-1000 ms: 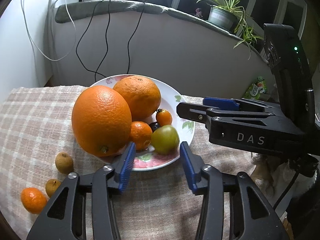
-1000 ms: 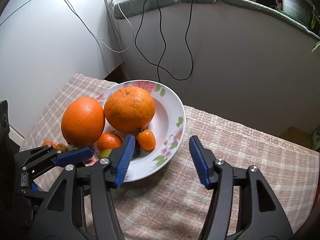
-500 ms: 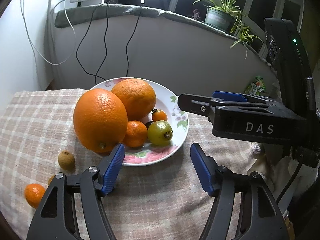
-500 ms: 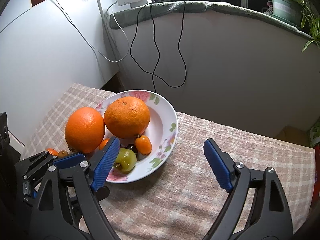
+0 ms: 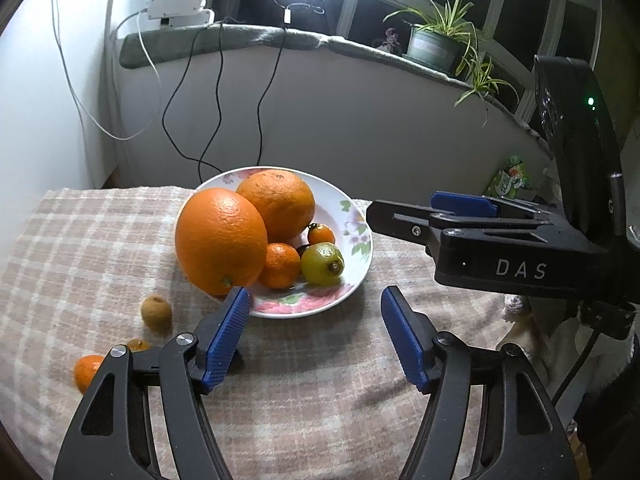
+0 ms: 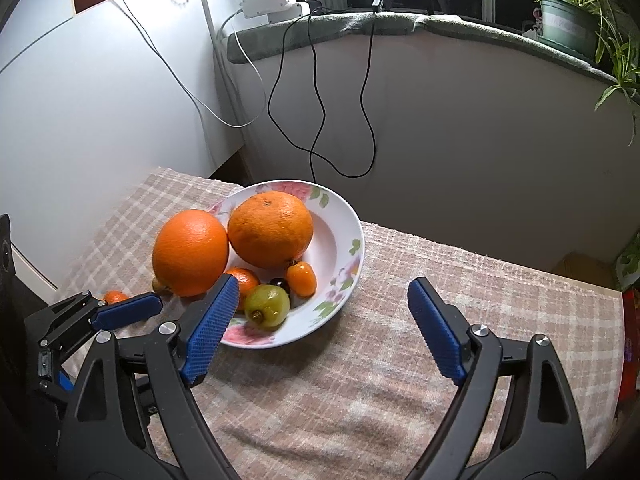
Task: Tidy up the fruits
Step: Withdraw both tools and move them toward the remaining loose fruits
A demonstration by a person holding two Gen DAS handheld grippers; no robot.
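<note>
Fruit sits piled on the floral plate [image 5: 352, 216] just ahead of both grippers: left gripper [image 5: 316, 336] and right gripper [image 6: 324, 328] have just spread apart, nothing between their jaws

White wall [image 6: 120, 128], dark windows [image 5: 400, 12], potted plant [image 5: 434, 46] on ledge, dangling cables [image 6: 320, 120]

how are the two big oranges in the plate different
The left orange is smooth, deeper in colour and egg-shaped; the right orange is paler, rounder and dimpled. The left orange leans over the rim of the plate, while the right orange sits well inside. Both are far larger than the other fruit, and they touch.
</note>
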